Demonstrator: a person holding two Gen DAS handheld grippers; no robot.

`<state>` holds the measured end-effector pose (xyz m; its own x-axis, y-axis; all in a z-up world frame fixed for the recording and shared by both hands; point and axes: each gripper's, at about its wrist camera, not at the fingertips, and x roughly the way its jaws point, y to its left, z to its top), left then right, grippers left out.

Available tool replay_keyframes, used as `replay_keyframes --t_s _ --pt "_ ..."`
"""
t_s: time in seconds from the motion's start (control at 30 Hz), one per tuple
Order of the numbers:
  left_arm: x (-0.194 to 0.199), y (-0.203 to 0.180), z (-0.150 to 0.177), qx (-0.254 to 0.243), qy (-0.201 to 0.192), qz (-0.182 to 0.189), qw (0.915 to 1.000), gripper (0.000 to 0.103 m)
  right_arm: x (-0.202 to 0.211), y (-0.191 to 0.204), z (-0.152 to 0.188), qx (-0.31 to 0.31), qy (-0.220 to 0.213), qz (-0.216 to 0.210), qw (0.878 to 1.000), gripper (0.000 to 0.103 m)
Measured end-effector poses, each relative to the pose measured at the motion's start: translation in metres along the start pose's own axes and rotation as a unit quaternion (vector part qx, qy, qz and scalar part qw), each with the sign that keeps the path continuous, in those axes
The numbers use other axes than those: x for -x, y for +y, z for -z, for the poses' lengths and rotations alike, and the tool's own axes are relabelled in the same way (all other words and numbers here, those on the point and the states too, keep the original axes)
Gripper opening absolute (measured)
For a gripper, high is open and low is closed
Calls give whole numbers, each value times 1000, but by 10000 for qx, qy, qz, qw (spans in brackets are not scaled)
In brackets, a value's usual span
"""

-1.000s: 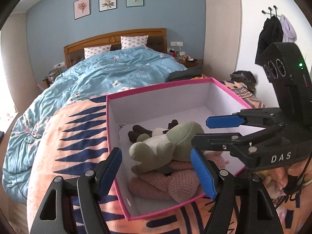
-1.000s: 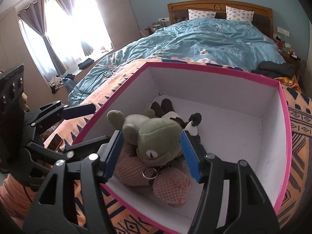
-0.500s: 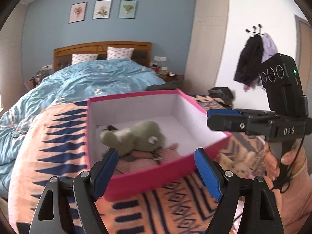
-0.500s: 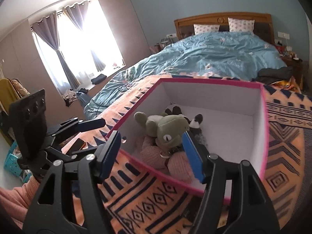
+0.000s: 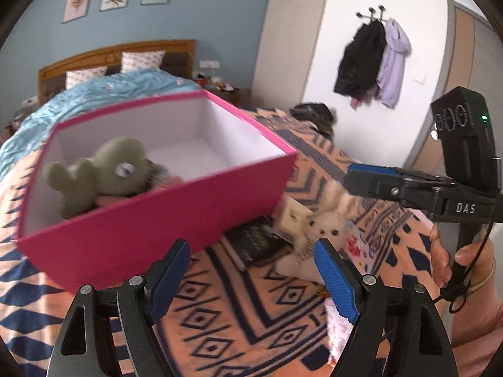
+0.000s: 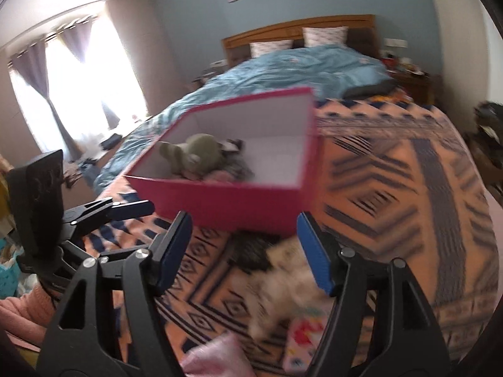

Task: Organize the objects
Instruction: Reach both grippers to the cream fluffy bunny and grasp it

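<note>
A pink box [image 5: 132, 229] with white inside stands on the patterned blanket; it also shows in the right wrist view [image 6: 220, 201]. A green plush frog [image 5: 107, 169] lies in it on pink plush, also seen from the right [image 6: 198, 154]. A white fluffy plush [image 5: 323, 229] lies on the blanket right of the box, next to a dark book [image 5: 261, 242]; in the right wrist view the plush [image 6: 283, 279] is blurred. My left gripper [image 5: 251, 279] is open and empty in front of the box. My right gripper [image 6: 245, 251] is open and empty above the white plush.
An orange and navy blanket [image 5: 239, 320] covers the bed's foot, a blue duvet [image 6: 298, 69] lies behind. A pink cloth [image 6: 217, 358] and a flowered item [image 6: 301, 339] lie near me. Coats [image 5: 374, 59] hang on the right wall. A window [image 6: 78, 84] is left.
Both grippers have pulled back from the box and swung right, both still open. The white plush, the book and the pink cloth have come into view.
</note>
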<state>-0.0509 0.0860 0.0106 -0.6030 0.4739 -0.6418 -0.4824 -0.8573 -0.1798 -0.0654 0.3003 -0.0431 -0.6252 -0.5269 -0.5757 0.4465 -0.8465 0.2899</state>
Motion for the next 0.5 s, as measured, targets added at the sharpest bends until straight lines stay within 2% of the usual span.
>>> replay_keyframes --t_s 0.13,0.27,0.4,0.47,0.5 --pt "-19 -10 1 -71 244 185 9995 82 13 -15 19 -231 -82 415 9988 70" --pt "-32 -18 5 -108 422 288 9986 77 -3 -16 32 -247 240 304 9989 70" --pt "-36 -24 9 -185 543 325 9978 70 -17 -10 39 -164 346 210 9990 70" --pt "-36 -27 11 -230 571 334 9975 68 -23 -9 41 -144 375 249 9989 66" --pt "-35 -27 11 -252 585 343 9974 68 -27 -9 43 -150 443 238 9986 57"
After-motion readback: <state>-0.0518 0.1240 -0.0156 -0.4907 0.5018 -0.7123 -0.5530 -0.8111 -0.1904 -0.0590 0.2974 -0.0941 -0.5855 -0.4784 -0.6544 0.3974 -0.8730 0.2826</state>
